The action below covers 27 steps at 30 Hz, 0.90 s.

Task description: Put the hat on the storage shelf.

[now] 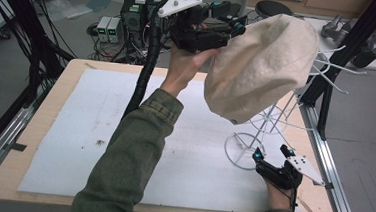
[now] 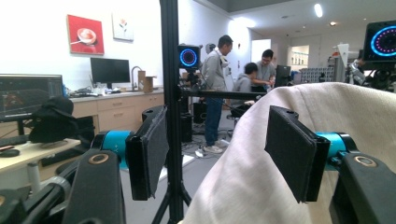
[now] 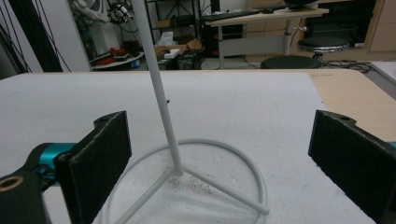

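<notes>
Cream cloth of the hat (image 1: pixel 259 66), draped atop the white wire stand (image 1: pixel 253 140), should be gathered deeper between the wide-open jaws of the left gripper (image 1: pixel 232 24) while the stand's base ring is steadied by the right gripper (image 1: pixel 270 159), jaws likewise wide.

One cream cloth hat (image 1: pixel 261 66) sits atop one white wire stand (image 1: pixel 253 140). Beside that stand are two grippers: the left gripper (image 1: pixel 229 21) by its top and the right gripper (image 1: pixel 271 153) by its base ring.

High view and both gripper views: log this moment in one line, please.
left gripper: open, raised beside cream hat | hat: on white wire stand | right gripper: open, at stand's ring base
</notes>
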{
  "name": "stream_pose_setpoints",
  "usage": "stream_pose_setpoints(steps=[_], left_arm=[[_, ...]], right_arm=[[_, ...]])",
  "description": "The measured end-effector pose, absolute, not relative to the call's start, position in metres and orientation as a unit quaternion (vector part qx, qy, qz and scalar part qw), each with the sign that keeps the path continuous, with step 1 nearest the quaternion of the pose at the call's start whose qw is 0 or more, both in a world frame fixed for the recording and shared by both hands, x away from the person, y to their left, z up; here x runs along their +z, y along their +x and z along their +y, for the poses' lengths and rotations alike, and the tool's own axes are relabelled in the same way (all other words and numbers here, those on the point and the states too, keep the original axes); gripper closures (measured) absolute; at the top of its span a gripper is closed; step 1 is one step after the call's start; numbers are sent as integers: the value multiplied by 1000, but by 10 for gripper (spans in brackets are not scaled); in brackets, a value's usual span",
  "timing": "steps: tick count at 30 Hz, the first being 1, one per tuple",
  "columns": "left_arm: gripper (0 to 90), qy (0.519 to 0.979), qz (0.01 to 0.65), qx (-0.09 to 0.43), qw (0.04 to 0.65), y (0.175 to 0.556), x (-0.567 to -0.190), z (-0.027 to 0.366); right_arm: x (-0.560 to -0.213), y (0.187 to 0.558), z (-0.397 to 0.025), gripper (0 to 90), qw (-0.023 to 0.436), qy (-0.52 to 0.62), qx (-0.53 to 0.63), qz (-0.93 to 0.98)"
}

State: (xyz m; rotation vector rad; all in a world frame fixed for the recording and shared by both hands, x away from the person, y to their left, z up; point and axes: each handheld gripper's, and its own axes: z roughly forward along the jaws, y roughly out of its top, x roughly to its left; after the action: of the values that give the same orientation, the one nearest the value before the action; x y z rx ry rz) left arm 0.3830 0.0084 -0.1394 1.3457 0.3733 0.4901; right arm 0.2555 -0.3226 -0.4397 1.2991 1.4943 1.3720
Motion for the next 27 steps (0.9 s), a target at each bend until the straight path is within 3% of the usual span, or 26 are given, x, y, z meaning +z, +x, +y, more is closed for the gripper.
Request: stream_pose_setpoints(steps=[18,27], left_arm=[[382,601,211,236,734,372,-176,79],[357,607,246,240,716,367,-219,109]], right_arm=[[-439,255,-322,49,358,504,529,581],[-439,255,-322,49,359,500,528,584]])
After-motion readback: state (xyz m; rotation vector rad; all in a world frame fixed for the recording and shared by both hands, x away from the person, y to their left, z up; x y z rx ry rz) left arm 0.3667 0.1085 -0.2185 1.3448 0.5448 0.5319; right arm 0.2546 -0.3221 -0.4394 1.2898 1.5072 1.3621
